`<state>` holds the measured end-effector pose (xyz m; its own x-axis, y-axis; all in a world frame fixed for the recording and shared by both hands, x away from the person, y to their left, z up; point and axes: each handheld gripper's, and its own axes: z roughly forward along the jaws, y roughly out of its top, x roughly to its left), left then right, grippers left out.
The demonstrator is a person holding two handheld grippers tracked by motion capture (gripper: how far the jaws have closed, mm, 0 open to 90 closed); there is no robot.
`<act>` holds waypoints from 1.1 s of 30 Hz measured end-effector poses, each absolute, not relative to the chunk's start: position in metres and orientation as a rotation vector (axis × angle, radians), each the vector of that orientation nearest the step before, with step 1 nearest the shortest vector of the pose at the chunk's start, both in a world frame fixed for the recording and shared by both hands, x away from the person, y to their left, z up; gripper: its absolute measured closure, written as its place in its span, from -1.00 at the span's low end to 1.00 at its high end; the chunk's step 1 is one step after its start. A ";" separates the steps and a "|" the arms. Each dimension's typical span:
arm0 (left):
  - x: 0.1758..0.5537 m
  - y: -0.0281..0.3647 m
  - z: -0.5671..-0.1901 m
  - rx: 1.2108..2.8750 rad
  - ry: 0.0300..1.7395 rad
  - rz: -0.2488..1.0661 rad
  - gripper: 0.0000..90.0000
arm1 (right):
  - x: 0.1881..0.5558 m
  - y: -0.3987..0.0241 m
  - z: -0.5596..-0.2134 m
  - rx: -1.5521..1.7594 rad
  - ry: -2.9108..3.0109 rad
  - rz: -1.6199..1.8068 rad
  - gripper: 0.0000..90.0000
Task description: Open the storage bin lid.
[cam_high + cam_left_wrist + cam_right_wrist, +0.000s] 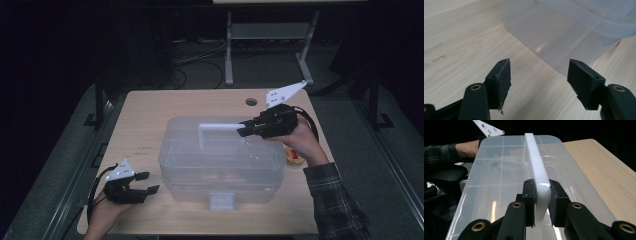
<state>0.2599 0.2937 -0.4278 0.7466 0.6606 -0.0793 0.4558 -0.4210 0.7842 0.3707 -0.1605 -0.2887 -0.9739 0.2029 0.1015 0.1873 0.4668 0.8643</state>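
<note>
The wooden table (150, 130) carried a large translucent plastic storage box (220, 160) at its middle, lying across the table with its front latch (221, 200) facing the person's edge. The box's clear lid (506, 165) was on and was moulded into a grid of panels; through the lid and walls only faint dividing lines and a dim orange-brown tint near the bottom could be made out, and what lay inside could not be told. In the left gripper view a corner of the box (564, 37) rose cloudy and pale just beyond the jaws, with nothing distinct showing through it.

A white carrying handle (217, 127) stood up from the lid. The right gripper (246, 129) reached in from the right side of the box and was clamped on the handle's end; in the right gripper view the handle (537, 170) ran away between the two black pads, both pressing against its sides.

The left gripper (147, 182) rested at the front left of the table, just beside the box's left end but apart from it, its jaws spread with nothing but bare wood between them.

A small round yellow container (294, 156) sat on the table just beside the box's right end, partly behind the right hand (300, 140).
</note>
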 end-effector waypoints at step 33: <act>0.236 0.265 -0.383 1.955 0.590 0.261 0.99 | 0.383 -0.161 -0.277 0.411 2.688 1.580 0.70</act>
<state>0.2365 0.2652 -0.3835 0.8559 0.5115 -0.0763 0.2876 -0.3481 0.8923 0.3826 -0.1606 -0.2772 -0.9658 0.2219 0.1341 0.2251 0.4611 0.8583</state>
